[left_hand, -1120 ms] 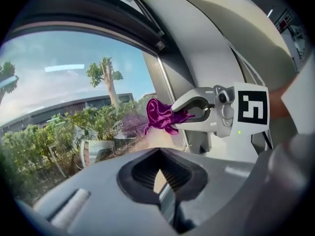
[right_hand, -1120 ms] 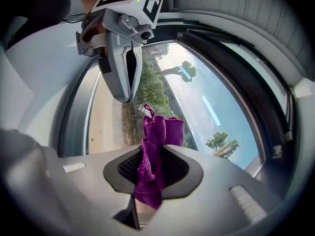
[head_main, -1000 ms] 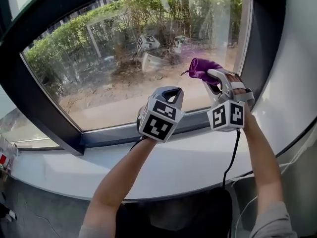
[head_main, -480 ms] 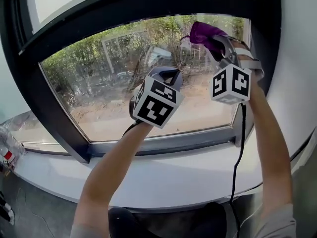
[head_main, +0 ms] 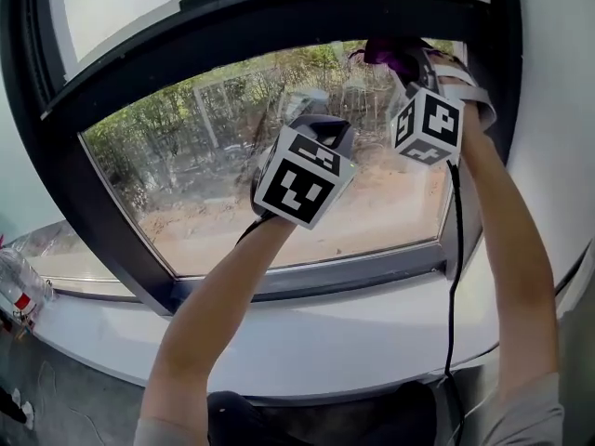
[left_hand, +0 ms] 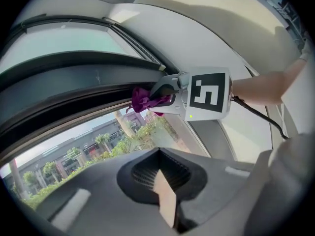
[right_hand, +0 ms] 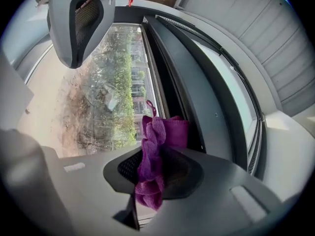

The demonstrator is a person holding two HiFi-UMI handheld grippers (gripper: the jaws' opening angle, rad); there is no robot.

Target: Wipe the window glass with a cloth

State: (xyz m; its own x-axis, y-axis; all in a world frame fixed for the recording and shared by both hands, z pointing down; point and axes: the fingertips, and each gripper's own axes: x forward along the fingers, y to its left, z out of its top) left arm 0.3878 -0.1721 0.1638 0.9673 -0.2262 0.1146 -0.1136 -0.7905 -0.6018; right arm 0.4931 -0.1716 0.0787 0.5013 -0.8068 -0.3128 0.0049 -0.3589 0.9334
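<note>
On my left, the left gripper (head_main: 321,130) is raised in front of the middle of the clear window glass pane (head_main: 186,184); its own view shows its jaws (left_hand: 165,205) pressed together with nothing between them. I judge it is held there idle, clear of the wiping path.

The pane sits in a dark curved window frame (head_main: 232,26) above a white sill (head_main: 325,314); shrubs and bare ground show through it.

On my right, the right gripper (head_main: 409,61) is lifted to the pane's upper right corner; its jaws (right_hand: 147,191) are clamped on a bunched purple microfibre cloth (right_hand: 152,156). That corner placement suits starting a stroke at the top edge, as I read it.

The cloth's long axis runs along the jaws' own line; its free end, with a small loop, points forward at the seam where the glass meets the top frame bar. I cannot tell whether it touches the glass or sits just short of it.
</note>
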